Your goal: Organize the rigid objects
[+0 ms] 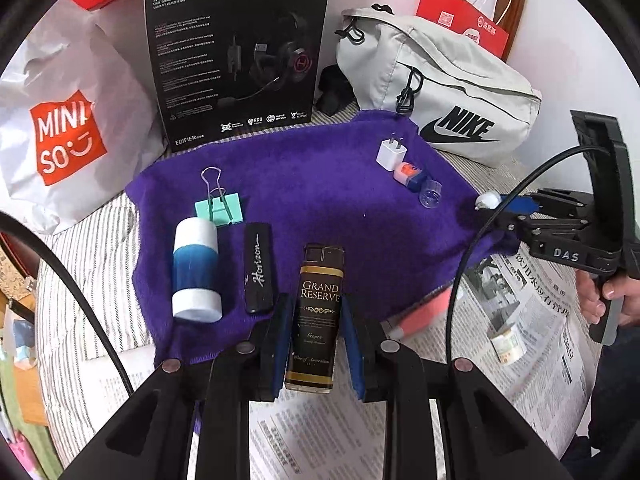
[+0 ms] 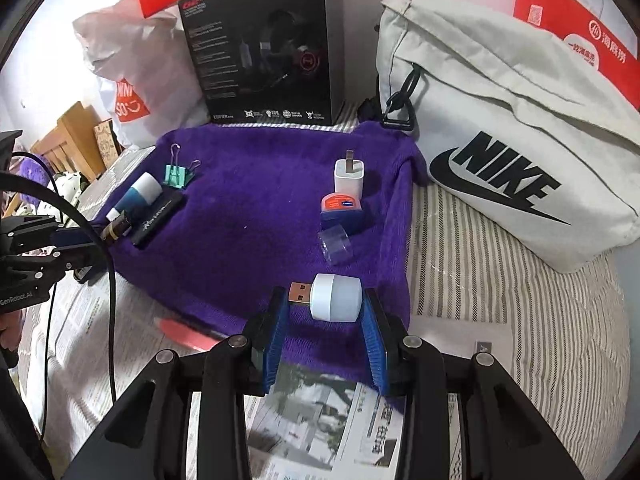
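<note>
1. While both grippers carry loads above the purple towel [image 1: 320,184], lower each level before letting go.
2. Left gripper [image 1: 316,320] is clamped on the lighter [image 1: 318,312], at the towel's near edge beside the black stick [image 1: 259,268].
3. Right gripper [image 2: 326,320] holds the USB lamp [image 2: 332,298] crosswise over the towel's near right corner.
4. Lighter: flat, glossy, slippery. Lamp: smooth, rounded, could roll. Towel: soft pile.
</note>
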A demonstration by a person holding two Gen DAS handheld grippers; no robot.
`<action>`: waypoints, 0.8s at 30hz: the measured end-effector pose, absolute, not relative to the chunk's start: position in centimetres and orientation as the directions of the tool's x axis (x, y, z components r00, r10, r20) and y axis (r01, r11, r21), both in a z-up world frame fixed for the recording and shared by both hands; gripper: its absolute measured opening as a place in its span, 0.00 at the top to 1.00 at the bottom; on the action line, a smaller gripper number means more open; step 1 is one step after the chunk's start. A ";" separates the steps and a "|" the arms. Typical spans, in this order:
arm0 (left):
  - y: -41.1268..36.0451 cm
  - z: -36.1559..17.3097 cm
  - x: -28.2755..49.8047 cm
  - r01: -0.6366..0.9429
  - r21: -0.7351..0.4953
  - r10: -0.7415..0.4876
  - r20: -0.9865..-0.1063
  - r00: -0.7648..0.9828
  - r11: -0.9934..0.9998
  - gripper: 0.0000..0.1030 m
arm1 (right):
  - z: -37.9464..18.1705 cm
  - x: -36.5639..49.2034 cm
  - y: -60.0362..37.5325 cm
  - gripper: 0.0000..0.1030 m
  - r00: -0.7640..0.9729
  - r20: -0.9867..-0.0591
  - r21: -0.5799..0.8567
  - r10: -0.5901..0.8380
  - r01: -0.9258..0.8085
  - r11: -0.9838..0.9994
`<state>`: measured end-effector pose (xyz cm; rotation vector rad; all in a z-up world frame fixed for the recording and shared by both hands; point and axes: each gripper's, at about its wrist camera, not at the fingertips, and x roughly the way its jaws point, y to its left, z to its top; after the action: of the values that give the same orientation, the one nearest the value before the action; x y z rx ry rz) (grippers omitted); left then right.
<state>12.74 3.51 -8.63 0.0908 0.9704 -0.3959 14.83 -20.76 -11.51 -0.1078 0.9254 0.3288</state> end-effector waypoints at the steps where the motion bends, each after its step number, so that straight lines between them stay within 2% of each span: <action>1: 3.5 -8.7 13.0 0.367 -0.103 -0.289 -0.818 0.498 0.925 0.77 | -11.7 15.1 -20.7 0.65 0.552 -0.802 0.049 0.229 -0.322 0.946; 11: 3.9 -9.7 14.6 0.362 -0.120 -0.295 -0.827 0.479 0.924 0.77 | -14.5 17.9 -19.2 0.65 0.481 -0.851 0.038 0.212 -0.346 0.938; 24: 4.0 -10.5 15.7 0.359 -0.132 -0.299 -0.833 0.465 0.924 0.77 | -15.3 18.8 -17.8 0.65 0.472 -0.859 0.013 0.200 -0.370 0.929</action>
<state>15.72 3.97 -10.55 0.0652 1.0094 -0.4041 18.84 -17.78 -15.31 -0.1839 1.0225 0.3510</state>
